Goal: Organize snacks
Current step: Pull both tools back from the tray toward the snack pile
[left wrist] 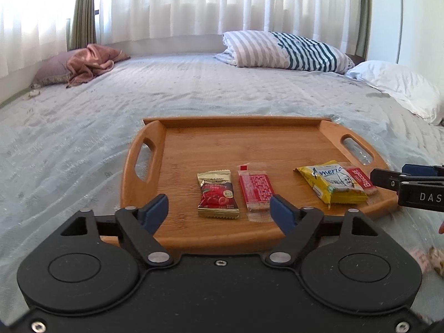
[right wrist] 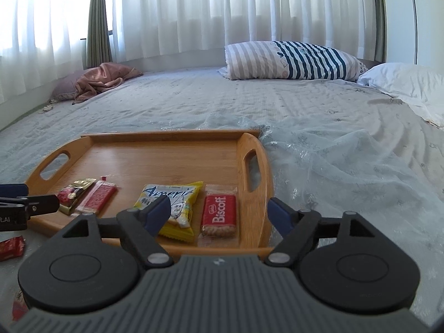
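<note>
A wooden tray (left wrist: 222, 136) (right wrist: 166, 149) with cut-out handles lies on the bed. Along its near side sit several snacks: a red-and-gold cherry candy packet (left wrist: 217, 195) (right wrist: 72, 194), a red-patterned wafer bar (left wrist: 254, 190) (right wrist: 97, 197), a yellow "America" packet (left wrist: 331, 184) (right wrist: 173, 208) and a red Biscoff biscuit (left wrist: 364, 184) (right wrist: 219, 215). My left gripper (left wrist: 220, 212) stands open just short of the candy packet and wafer, with nothing between its pads. My right gripper (right wrist: 219, 213) is open too, straddling the Biscoff without touching it; its finger (left wrist: 388, 180) shows at the tray's right end.
The tray rests on a pale bedspread (right wrist: 347, 152). A striped pillow (right wrist: 294, 61), a white pillow (right wrist: 408, 83) and a pink cloth (right wrist: 102, 82) lie at the far side. A red wrapper (right wrist: 11, 247) lies off the tray at the near left.
</note>
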Action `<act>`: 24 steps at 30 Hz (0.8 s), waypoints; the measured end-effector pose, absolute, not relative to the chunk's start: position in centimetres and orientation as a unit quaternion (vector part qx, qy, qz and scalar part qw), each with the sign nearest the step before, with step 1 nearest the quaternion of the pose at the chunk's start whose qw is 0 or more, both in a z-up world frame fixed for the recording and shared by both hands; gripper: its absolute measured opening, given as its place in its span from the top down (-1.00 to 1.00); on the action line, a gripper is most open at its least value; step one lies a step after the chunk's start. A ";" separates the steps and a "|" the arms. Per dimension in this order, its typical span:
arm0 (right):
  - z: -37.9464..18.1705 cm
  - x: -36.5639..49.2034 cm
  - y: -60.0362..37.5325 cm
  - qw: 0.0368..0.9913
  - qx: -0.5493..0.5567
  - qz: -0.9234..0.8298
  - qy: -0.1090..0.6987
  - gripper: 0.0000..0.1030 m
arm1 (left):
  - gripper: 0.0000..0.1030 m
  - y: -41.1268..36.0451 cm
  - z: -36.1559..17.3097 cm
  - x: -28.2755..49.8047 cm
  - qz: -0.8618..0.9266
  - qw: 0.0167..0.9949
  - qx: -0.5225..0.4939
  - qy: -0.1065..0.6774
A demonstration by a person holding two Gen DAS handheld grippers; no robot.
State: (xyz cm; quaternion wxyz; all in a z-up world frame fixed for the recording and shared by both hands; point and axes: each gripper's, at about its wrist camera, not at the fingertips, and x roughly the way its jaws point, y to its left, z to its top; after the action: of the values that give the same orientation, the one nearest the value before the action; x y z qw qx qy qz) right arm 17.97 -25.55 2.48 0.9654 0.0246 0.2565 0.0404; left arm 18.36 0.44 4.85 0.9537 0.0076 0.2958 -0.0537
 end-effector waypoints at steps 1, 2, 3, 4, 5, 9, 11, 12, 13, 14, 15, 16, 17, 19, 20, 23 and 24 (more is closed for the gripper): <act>2.5 17.7 -25.6 0.965 0.026 0.041 0.256 -0.72 | -0.57 0.5 5.0 17.9 -0.055 0.954 0.010 0.295; 2.5 17.3 -25.6 0.966 0.027 0.041 0.255 -0.73 | -0.61 0.5 5.1 17.6 -0.056 0.954 0.010 0.295; 2.6 17.0 -25.6 0.966 0.027 0.041 0.254 -0.74 | -0.62 0.6 5.2 17.3 -0.057 0.954 0.011 0.295; 2.6 16.7 -25.7 0.966 0.028 0.041 0.253 -0.75 | -0.64 0.7 5.3 16.9 -0.057 0.954 0.011 0.295; 2.6 16.4 -25.7 0.966 0.028 0.042 0.253 -0.76 | -0.67 0.7 5.3 16.6 -0.057 0.954 0.012 0.293; 2.5 15.0 -25.7 0.967 0.027 0.046 0.249 -0.87 | -0.72 0.8 5.2 15.0 -0.055 0.956 0.017 0.288; 2.4 14.4 -25.8 0.967 0.027 0.048 0.247 -0.93 | -0.74 1.0 5.0 14.4 -0.056 0.955 0.012 0.291; 2.4 14.0 -25.8 0.968 0.027 0.050 0.246 -0.98 | -0.74 1.1 4.9 14.0 -0.057 0.954 0.009 0.293; 2.3 13.7 -25.8 0.968 0.027 0.052 0.245 -1.00 | -0.75 1.3 4.7 13.8 -0.057 0.954 0.007 0.295; 2.2 13.3 -25.9 0.968 0.028 0.053 0.243 -1.00 | -0.76 1.5 4.6 13.5 -0.056 0.953 0.004 0.297; 2.1 13.0 -25.9 0.968 0.028 0.054 0.241 -1.00 | -0.77 1.6 4.5 13.2 -0.056 0.953 0.003 0.297; 2.0 12.7 -26.0 0.969 0.028 0.056 0.238 -1.00 | -0.81 1.8 4.3 12.9 -0.054 0.954 0.003 0.296; 1.9 12.3 -26.0 0.970 0.030 0.058 0.234 -1.00 | -0.84 2.0 4.2 12.6 -0.053 0.955 0.003 0.293; 1.6 11.7 -26.1 0.971 0.035 0.060 0.230 -1.00 | -0.91 2.4 3.9 12.0 -0.051 0.957 0.005 0.284; 1.4 11.5 -26.3 0.971 0.038 0.060 0.230 -1.00 | -0.91 2.6 3.8 11.7 -0.050 0.958 0.007 0.282; 0.8 11.1 -26.6 0.969 0.052 0.056 0.235 -1.00 | -0.93 2.9 3.6 11.2 -0.048 0.959 0.011 0.279; 0.6 10.9 -26.7 0.969 0.055 0.055 0.236 -1.00 | -0.93 3.0 3.5 11.0 -0.047 0.959 0.011 0.279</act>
State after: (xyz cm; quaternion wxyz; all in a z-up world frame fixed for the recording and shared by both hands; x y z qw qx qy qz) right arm 10.90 -26.74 0.64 0.9685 0.0549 0.2364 0.0551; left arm 11.01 3.04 3.52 0.9592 0.0111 0.2785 -0.0471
